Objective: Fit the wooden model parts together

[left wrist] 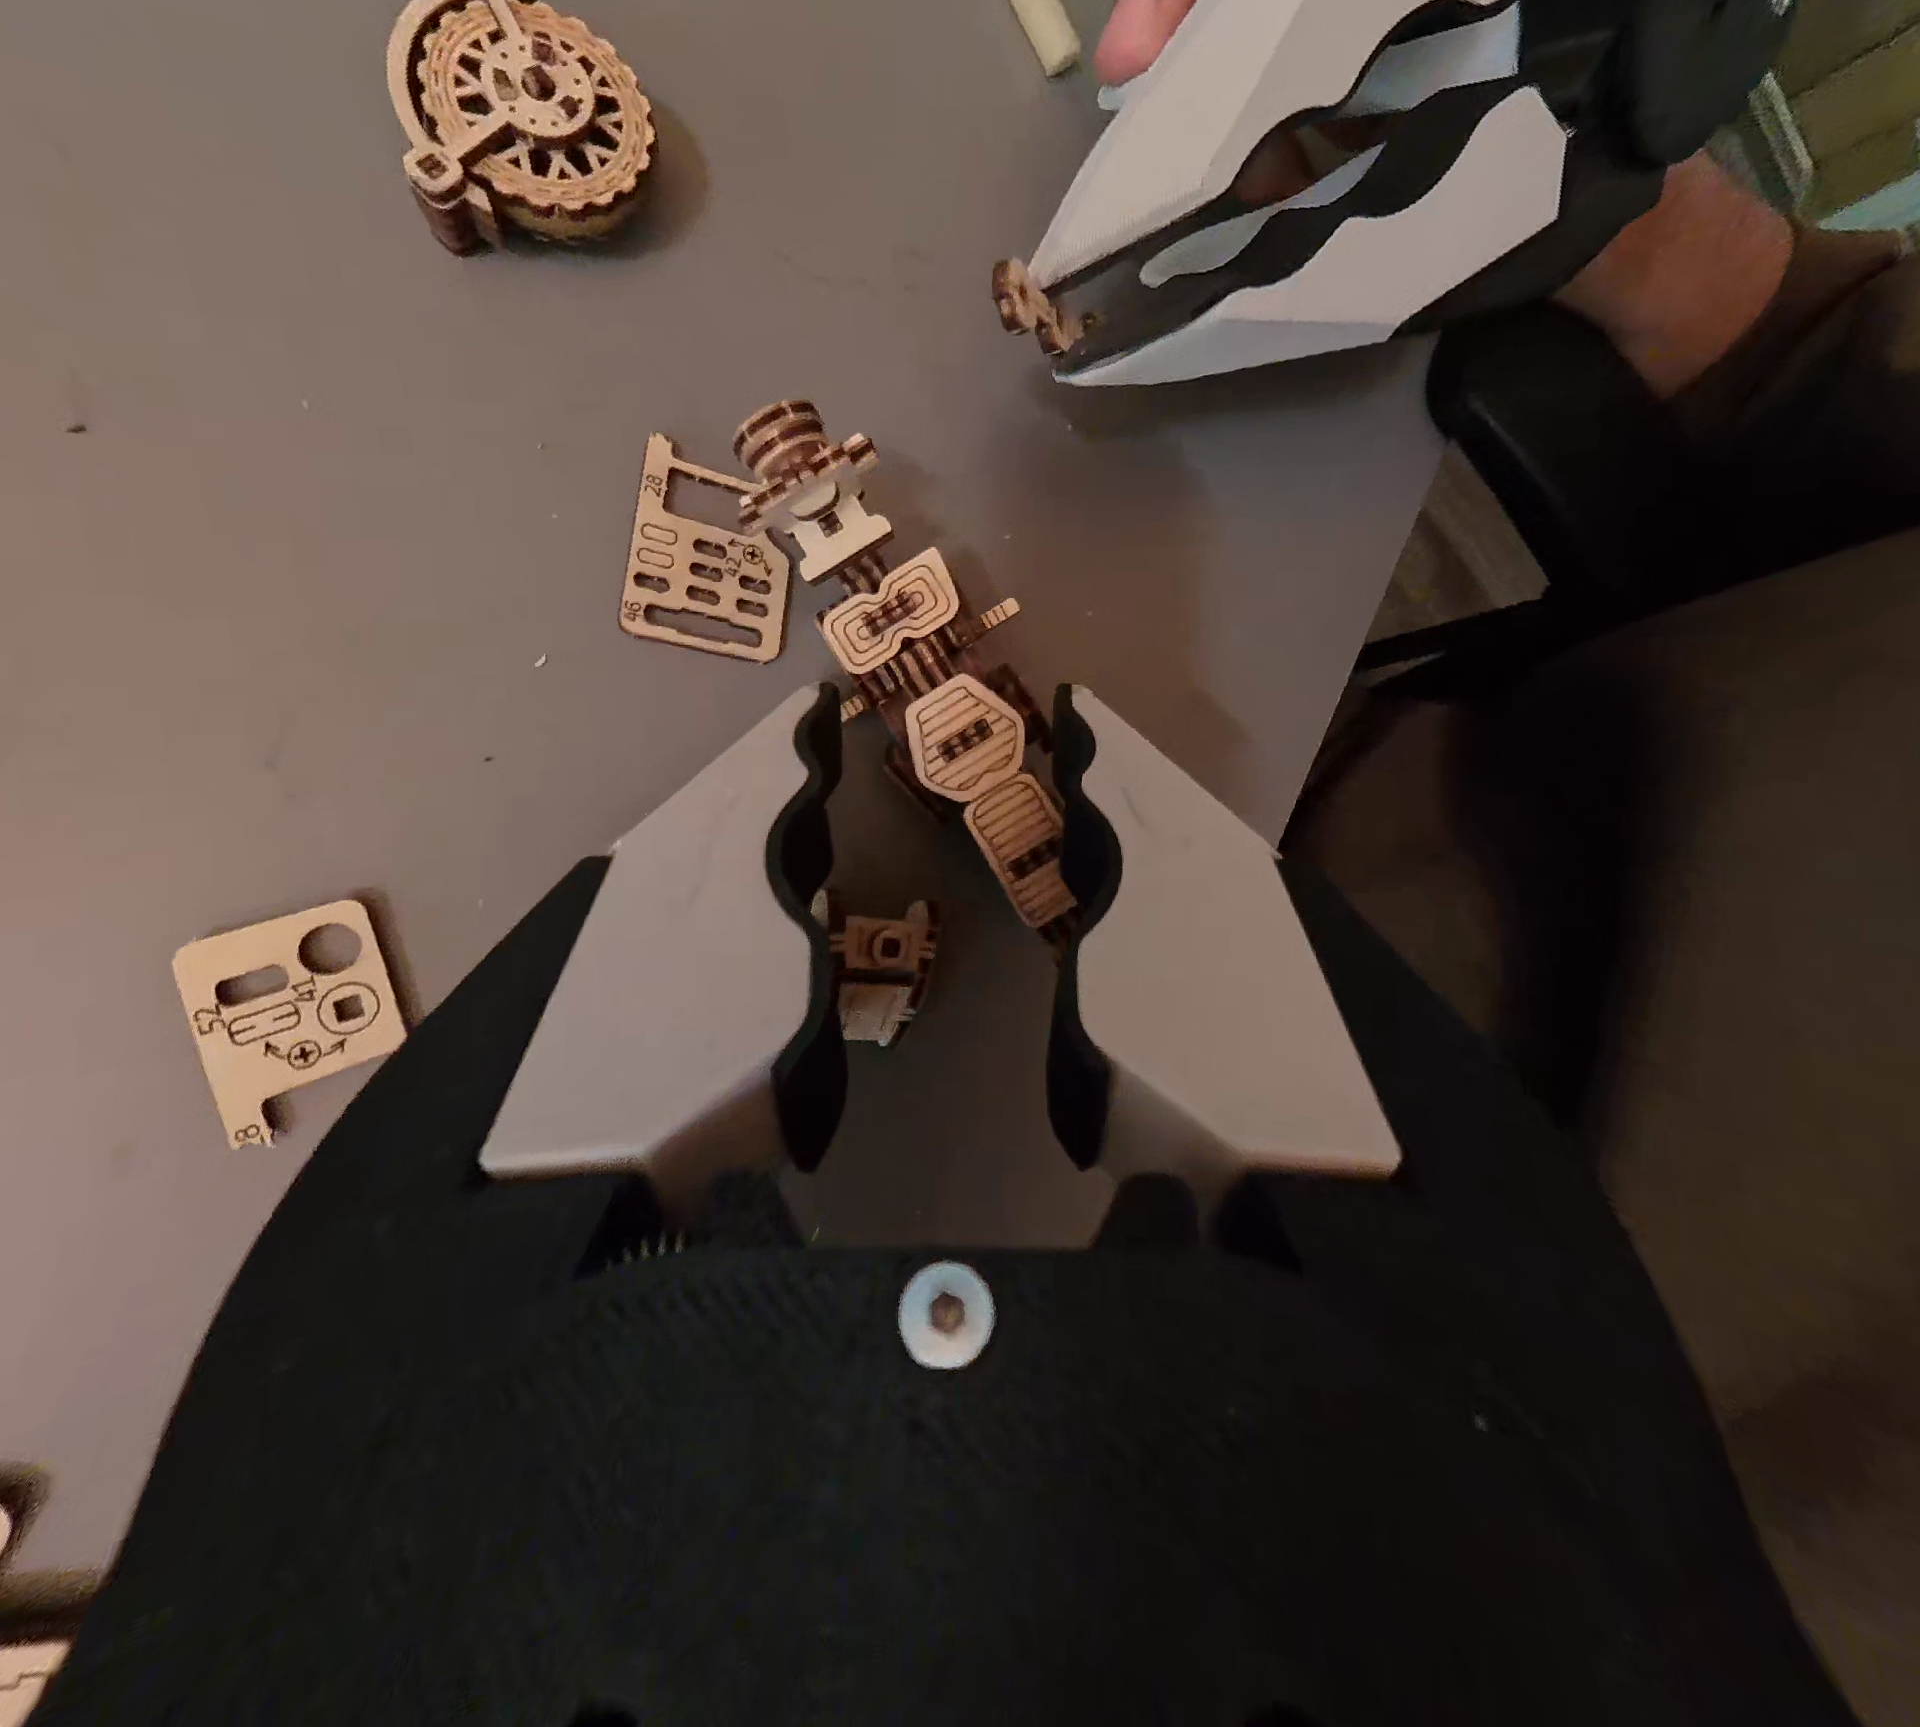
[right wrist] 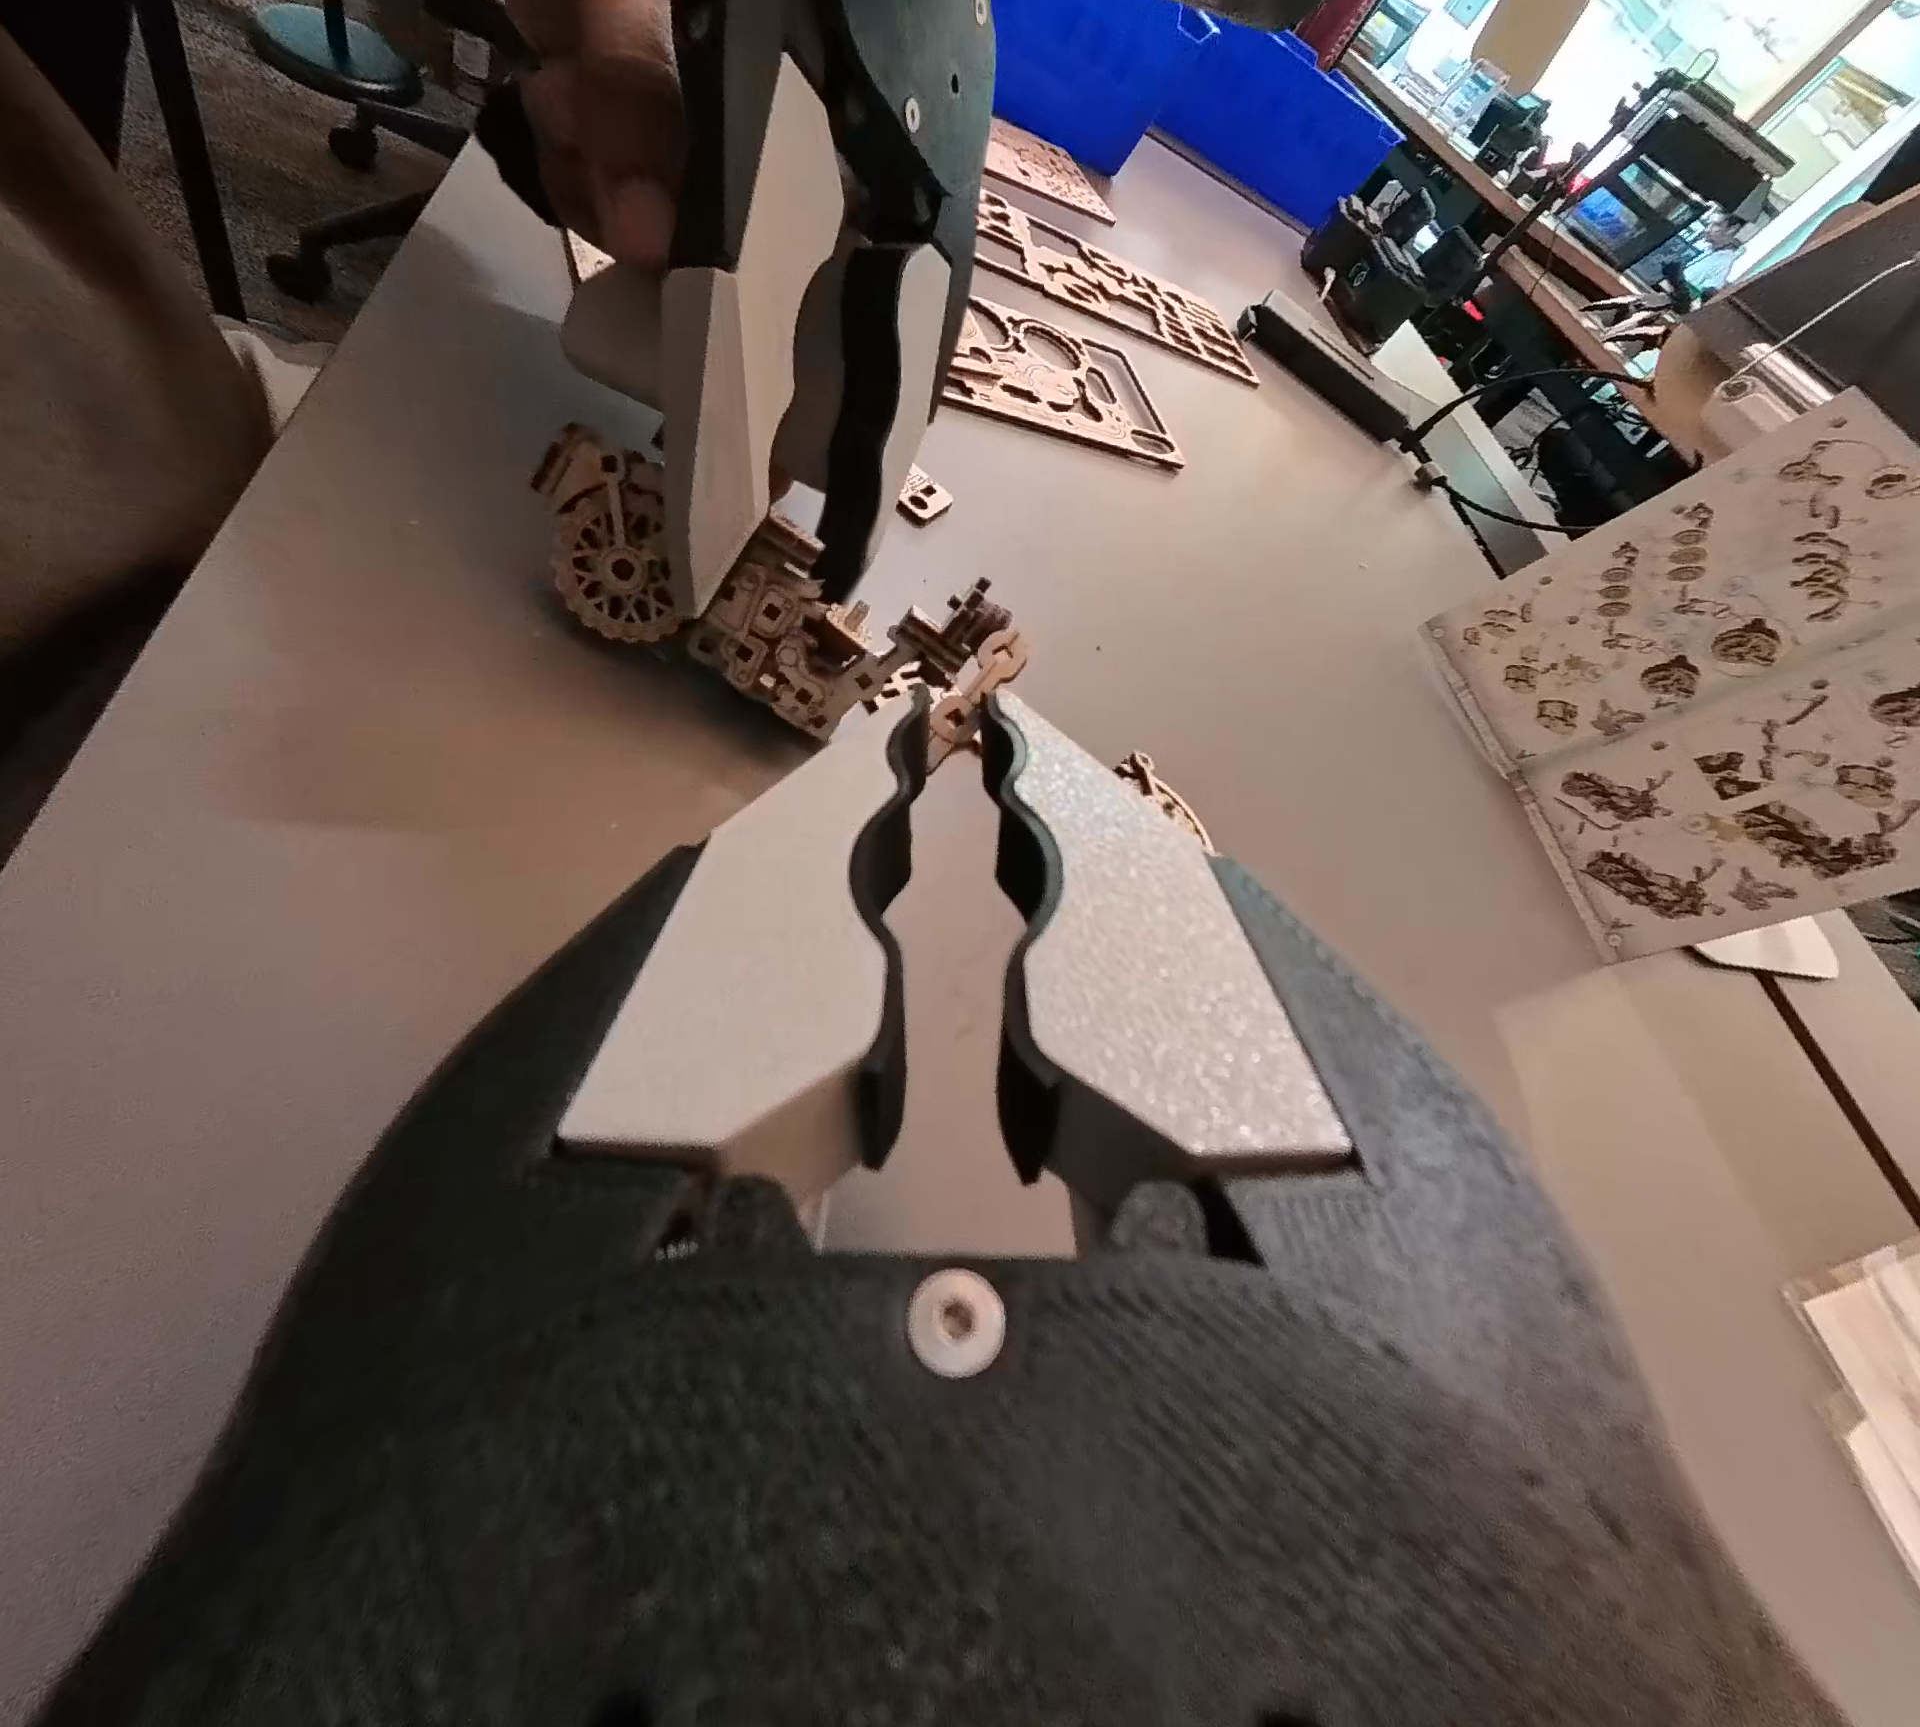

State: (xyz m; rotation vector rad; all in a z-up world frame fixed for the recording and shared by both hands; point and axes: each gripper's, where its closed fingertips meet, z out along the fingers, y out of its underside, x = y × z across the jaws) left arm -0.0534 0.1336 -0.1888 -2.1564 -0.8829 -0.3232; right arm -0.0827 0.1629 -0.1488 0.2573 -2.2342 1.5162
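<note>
Left wrist view first: the left gripper (left wrist: pixel 945 721) has its grey fingers with black wavy pads spread wide, straddling the near end of the long pale laser-cut wooden model body (left wrist: pixel 914 638), the one with engraved panels along its top. It lies diagonally on the grey table (left wrist: pixel 260 482), near the table's right edge. One pad looks to be touching the body's right side, the other stands clear, so nothing is clamped. A small loose wooden block (left wrist: pixel 883 960) lies on the table between the fingers, nearer the camera. Far left sits the spoked wooden wheel assembly (left wrist: pixel 520 98). Two flat wooden offcut cards lie about, one (left wrist: pixel 707 576) just left of the body and one (left wrist: pixel 291 1012) near left. Far right, the right gripper (left wrist: pixel 1049 316) comes in with a tiny dark-edged wooden link piece (left wrist: pixel 1023 301) pinched at its tips.

Right wrist view: the right gripper's jaws are nearly together, nipping that link right at the tips, and the body sits just beyond it. The left gripper stands over the body's other end. Cut-out wooden sheets (right wrist: pixel 1070 389) lie farther back, a printed instruction sheet (right wrist: pixel 1683 690) on the right.

My worry: the body isn't held down, so pushing the link in would probably just shove it sideways towards the edge. And that tip-only pinch could let the link twist or pop out.
</note>
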